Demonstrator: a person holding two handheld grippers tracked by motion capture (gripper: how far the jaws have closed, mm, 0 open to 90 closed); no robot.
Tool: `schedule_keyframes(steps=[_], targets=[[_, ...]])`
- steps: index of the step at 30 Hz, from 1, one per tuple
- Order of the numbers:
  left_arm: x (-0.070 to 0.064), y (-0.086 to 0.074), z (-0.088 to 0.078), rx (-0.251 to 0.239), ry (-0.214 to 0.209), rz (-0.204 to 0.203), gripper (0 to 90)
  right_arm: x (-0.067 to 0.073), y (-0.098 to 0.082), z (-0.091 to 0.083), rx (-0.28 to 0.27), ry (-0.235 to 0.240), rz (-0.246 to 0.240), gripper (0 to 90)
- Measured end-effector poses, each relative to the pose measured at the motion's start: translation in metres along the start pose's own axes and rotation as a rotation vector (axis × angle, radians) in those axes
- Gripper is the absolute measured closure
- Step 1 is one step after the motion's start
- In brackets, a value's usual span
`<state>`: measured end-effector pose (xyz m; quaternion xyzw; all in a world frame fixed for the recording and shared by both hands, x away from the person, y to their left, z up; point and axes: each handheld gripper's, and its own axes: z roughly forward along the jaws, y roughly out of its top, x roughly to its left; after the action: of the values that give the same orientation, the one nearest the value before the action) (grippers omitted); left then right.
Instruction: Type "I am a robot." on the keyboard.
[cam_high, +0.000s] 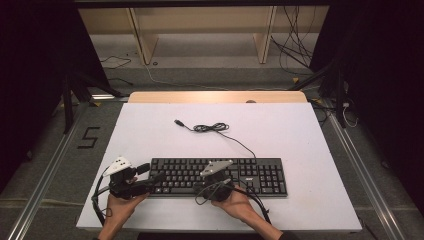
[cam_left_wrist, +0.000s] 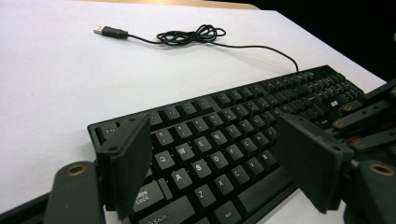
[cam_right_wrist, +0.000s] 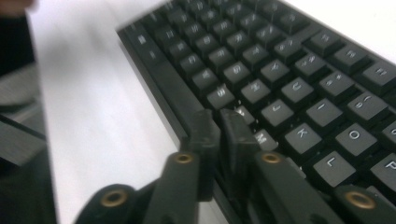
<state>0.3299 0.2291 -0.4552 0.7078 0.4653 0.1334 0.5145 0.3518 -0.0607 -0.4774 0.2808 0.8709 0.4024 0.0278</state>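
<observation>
Two grippers at keyboard (cam_high: 220, 176) front edge | left gripper (cam_left_wrist: 219, 163) jaws wide, over left-end keys | right gripper (cam_right_wrist: 219, 128) jaws nearly together, nothing held, above bottom row | white table (cam_high: 150, 130) bare beyond, cable (cam_high: 212, 128) coiled behind

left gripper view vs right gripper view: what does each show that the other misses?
Left gripper view alone: the USB plug, the coiled cable running to the keyboard's back edge, the left gripper with jaws wide apart above the letter keys, and links of the other gripper at the right edge.
Right gripper view alone: the right gripper with jaws nearly together at the keyboard's front edge, near the M key; slightly blurred.
Both: the black keyboard on the white table.
</observation>
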Motion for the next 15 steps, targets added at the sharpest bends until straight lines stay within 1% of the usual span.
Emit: schedule_keyframes(steps=[4, 6, 8, 10, 13, 15], targets=[[0.002, 0.000, 0.001, 0.005, 0.005, -0.005, 27.4, -0.004, 0.002, -0.012, -0.063, 0.003, 0.023, 77.1], [0.002, 0.000, 0.001, 0.010, 0.004, -0.006, 27.8, -0.007, 0.003, -0.018, -0.086, 0.007, 0.037, 71.6], [0.002, 0.000, 0.001, 0.011, 0.002, -0.006, 28.5, -0.009, 0.003, -0.023, -0.097, 0.007, 0.049, 66.5], [0.002, -0.001, 0.002, 0.013, 0.002, -0.007, 29.6, -0.012, 0.002, -0.027, -0.103, -0.002, 0.061, 58.2], [0.002, -0.001, 0.004, 0.023, 0.001, -0.004, 32.4, -0.014, 0.000, -0.033, -0.117, 0.000, 0.071, 54.3], [0.002, -0.002, 0.006, 0.031, 0.001, -0.002, 35.2, -0.015, 0.000, -0.036, -0.125, -0.003, 0.078, 47.6]])
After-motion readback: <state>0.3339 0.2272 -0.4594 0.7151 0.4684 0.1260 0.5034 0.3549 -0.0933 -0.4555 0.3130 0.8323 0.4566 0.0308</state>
